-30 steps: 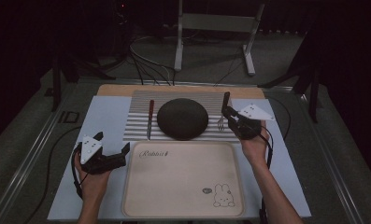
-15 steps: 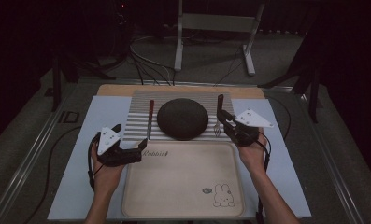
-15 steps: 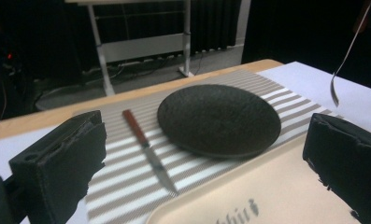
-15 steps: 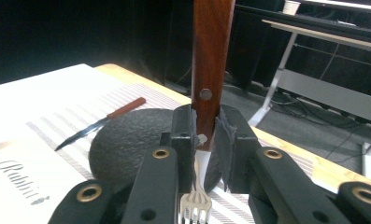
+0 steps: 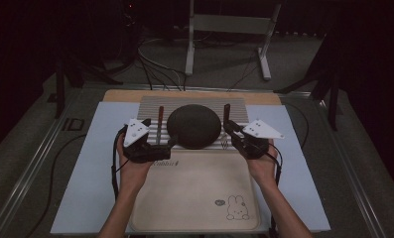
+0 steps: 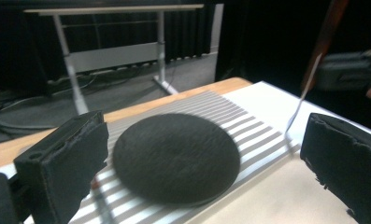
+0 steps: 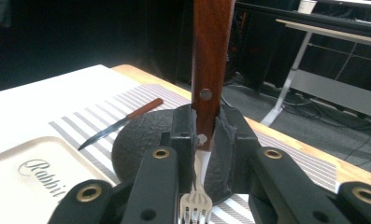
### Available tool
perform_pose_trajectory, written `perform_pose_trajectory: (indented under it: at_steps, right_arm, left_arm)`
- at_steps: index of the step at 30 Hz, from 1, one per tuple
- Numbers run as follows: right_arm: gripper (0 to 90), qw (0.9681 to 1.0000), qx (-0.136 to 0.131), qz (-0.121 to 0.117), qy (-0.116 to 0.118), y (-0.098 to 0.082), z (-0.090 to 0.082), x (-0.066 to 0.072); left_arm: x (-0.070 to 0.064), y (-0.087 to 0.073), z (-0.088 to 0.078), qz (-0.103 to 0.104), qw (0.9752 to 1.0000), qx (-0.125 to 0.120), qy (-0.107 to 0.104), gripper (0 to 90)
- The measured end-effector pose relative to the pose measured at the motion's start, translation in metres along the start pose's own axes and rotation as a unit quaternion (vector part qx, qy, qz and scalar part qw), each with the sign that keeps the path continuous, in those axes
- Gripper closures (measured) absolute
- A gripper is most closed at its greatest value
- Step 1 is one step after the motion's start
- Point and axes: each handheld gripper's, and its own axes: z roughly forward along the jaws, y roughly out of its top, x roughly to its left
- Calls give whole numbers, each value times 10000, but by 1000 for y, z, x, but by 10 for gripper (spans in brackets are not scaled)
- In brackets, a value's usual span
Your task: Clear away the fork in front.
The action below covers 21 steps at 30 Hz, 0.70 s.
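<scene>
My right gripper [image 7: 201, 140] has its jaws clamped on the fork [image 7: 210, 70] by the wooden handle, tines down, right of center in the high view. It's stiff and light, though the metal neck looks slippery. My left gripper [image 5: 152, 148] is spread wide near the dark plate [image 6: 176, 156].

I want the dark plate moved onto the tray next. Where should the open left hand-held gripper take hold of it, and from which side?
Probably at the near rim of the dark plate, coming in low from the tray side. The plate is a shallow round disc lying flat on the striped mat, so only its thin edge offers a pinch. The left hand-held gripper already faces it, jaws open.
</scene>
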Motion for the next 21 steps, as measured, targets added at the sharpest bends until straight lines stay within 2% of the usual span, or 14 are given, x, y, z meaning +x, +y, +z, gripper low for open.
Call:
perform_pose_trajectory:
  at_steps: [11,16,21]
  right_arm:
    - [774,9998,-9,25,192,0,3,13]
    - [774,9996,-56,35,277,1,2,19]
    - [774,9993,-79,43,371,1,1,26]
  left_arm:
    - [-19,18,22,32,9995,-68,-319,54]
    - [-27,24,31,11,9982,-79,-592,92]
    - [-34,28,37,32,9976,-88,-681,101]
